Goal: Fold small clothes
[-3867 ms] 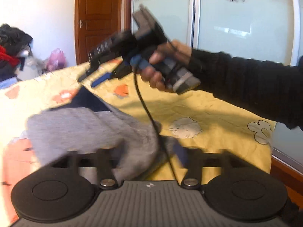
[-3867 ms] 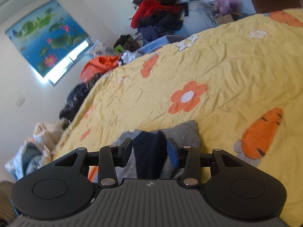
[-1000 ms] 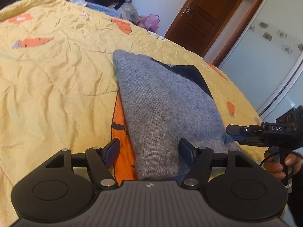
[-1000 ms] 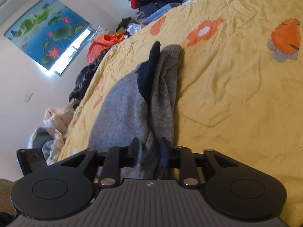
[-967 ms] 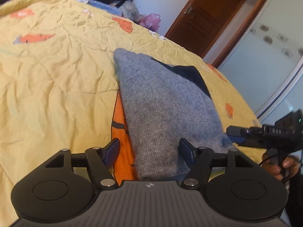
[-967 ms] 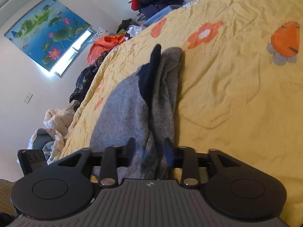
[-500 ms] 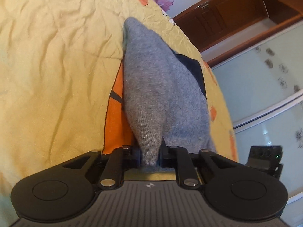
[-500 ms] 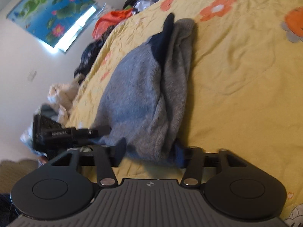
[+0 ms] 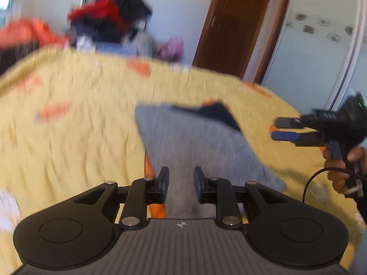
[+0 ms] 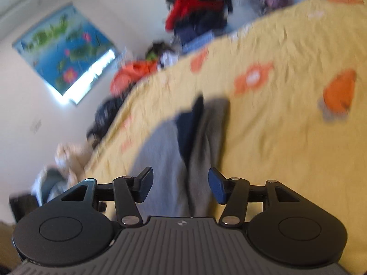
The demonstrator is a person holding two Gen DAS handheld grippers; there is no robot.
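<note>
Across the bed's yellow quilt (image 9: pixel 75 137) with its orange carrot and flower prints, we see the small grey knitted garment (image 9: pixel 201 146) lying folded, a dark navy panel (image 9: pixel 218 112) showing at its far edge. Our left gripper (image 9: pixel 180 183) hovers over the near end of the garment; its jaws are opening, the grey cloth appears in the gap between them but lies below on the quilt, and the blue pads (image 9: pixel 163 182) do not press on it. To the right in the left wrist view, our right gripper (image 9: pixel 284 128) sits in the person's hand (image 9: pixel 341 167), its two fingers parted with nothing between them, a black cable (image 9: pixel 321 178) looping down beside it. From the right wrist view, the right gripper (image 10: pixel 181 185) also has its jaws opening and released, with the garment (image 10: pixel 169 151) seen through the gap, its navy fold (image 10: pixel 190 123) running away toward the far side and a grey layer to the right of it. Both views are blurred. Beyond the far edge of the bed lies a heap of red, black and orange clothes (image 10: pixel 195 9), and a blue lotus-print blind (image 10: pixel 64 55) covers the window on the left wall. A brown wooden door (image 9: pixel 231 25) stands at the far right.
</note>
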